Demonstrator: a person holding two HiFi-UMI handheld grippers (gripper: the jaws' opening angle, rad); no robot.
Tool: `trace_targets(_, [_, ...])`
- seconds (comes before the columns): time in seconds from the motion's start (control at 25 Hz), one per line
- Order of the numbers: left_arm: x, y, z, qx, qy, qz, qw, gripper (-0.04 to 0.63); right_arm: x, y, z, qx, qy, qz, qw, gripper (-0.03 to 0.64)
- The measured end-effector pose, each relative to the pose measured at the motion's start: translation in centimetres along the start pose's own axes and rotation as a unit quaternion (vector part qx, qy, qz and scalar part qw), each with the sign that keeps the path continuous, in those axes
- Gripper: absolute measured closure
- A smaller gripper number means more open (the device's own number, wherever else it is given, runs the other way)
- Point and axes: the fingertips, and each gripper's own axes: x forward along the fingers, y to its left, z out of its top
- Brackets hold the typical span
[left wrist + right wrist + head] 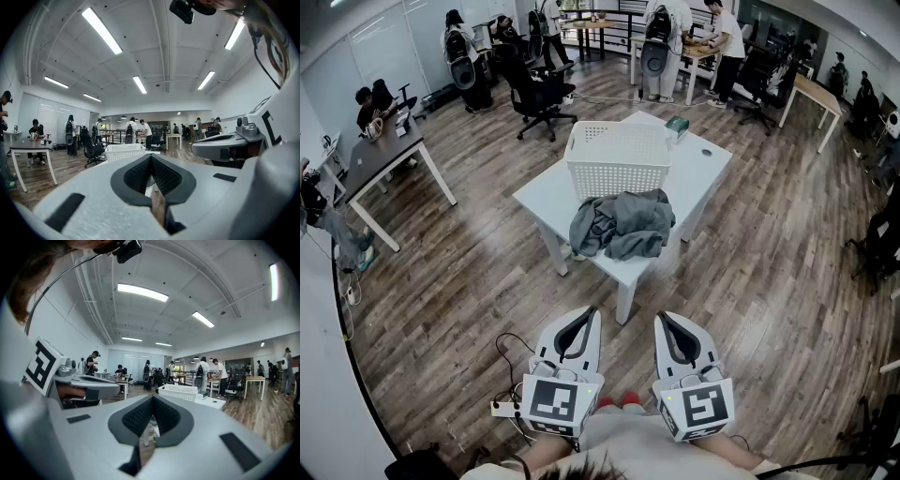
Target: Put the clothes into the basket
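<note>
Starting at the left, the left gripper point(587, 315) sits low in the head view, close to the person's body. Its jaws are closed together with nothing between them. Its body is a smooth white moulded shell with a dark, ribbed lining around the jaws. The left marker cube point(555, 403) at its rear carries a black-and-white square pattern. Ahead of both grippers, and well apart from them, a white rectangular table point(546, 199) stands on a wood-plank floor point(450, 272). On the middle of the table sits the basket point(617, 157), an upright white plastic tub, rectangular, with perforated lattice walls. The clothes point(623, 225), a crumpled heap of soft grey fabric, lie on the near part of the table, just in front of the basket and outside it. To the right, the right gripper point(664, 319) matches the left in shell and lining, and its jaws are likewise pressed together on nothing. The right marker cube point(701, 409) shows a different square pattern.
</note>
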Motion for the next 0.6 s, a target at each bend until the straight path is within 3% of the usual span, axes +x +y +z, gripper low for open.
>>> trace_targets(0.6, [-0.5, 1.1, -0.4, -0.001, 0.003, -0.015, 0.9999, 0.584, 0.4, 1.4, -0.1, 0.001, 0.008, -0.016, 1.0, 0.603])
